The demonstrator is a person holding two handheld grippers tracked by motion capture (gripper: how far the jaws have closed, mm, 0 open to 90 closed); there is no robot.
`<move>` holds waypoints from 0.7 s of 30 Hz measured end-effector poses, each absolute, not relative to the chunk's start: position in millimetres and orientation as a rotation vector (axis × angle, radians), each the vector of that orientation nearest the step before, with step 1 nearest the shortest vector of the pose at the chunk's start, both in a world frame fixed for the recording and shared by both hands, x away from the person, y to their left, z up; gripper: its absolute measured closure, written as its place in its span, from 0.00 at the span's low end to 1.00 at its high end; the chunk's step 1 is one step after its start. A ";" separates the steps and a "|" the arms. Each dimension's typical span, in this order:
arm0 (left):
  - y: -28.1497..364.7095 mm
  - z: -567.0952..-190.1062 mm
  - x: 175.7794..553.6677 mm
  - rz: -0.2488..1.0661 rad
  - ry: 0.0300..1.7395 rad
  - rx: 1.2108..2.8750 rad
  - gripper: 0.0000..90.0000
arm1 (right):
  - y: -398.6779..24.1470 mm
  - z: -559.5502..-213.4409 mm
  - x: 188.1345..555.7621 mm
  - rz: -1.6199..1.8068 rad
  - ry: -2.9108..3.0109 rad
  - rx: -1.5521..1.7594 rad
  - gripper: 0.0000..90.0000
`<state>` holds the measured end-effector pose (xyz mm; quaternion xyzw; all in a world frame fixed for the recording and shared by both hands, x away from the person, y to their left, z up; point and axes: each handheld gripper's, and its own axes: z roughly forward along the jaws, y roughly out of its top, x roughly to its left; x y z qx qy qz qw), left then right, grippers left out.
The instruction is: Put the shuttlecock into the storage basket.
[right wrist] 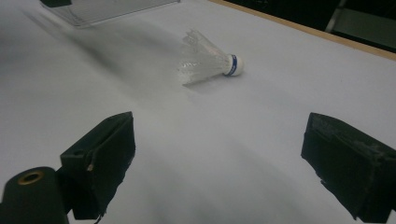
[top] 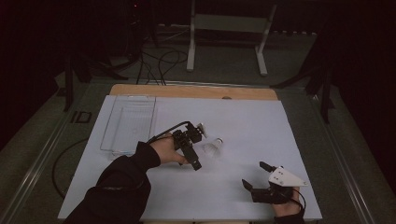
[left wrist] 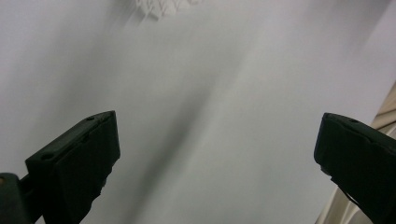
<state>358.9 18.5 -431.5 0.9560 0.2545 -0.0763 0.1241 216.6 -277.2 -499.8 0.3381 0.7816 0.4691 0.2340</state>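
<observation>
Shuttlecock point(right wrist: 210, 60) lies on its side mid-table on the white sheet point(top: 243, 121), just beside the left gripper point(top: 198, 135) (jaws spread, empty, likely lining up a grab), while the right gripper point(top: 256, 175), equally spread, rests well apart, near the table's front edge.

Nothing to read out here, folks: not a word, number or brand comes through in any view. The closest thing to a marking is the blue band around the cork of the shuttlecock point(right wrist: 210, 63), and it's too small and blurred to tell whether anything is printed on it. The grey plate on the right gripper point(top: 258, 175) carries a few dark dots, no lettering that can be made out. The clear tray point(top: 128, 123) shows a faint grid pattern, no label. The white table cover point(top: 243, 186) is blank.
</observation>
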 end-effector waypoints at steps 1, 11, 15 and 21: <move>17.7 -431.8 360.2 -0.225 0.745 2.785 0.01 | -277.2 -499.8 216.6 1.288 2.146 0.928 0.11; 9.5 -437.9 372.9 -0.240 0.792 2.770 0.02 | -277.0 -500.0 216.8 1.288 2.149 0.924 0.11; 3.8 -440.9 374.4 -0.229 0.777 2.777 0.03 | -277.1 -500.5 217.0 1.282 2.154 0.927 0.11; -1.3 -443.0 379.7 -0.229 0.816 2.728 0.07 | -277.1 -500.3 216.8 1.286 2.152 0.926 0.11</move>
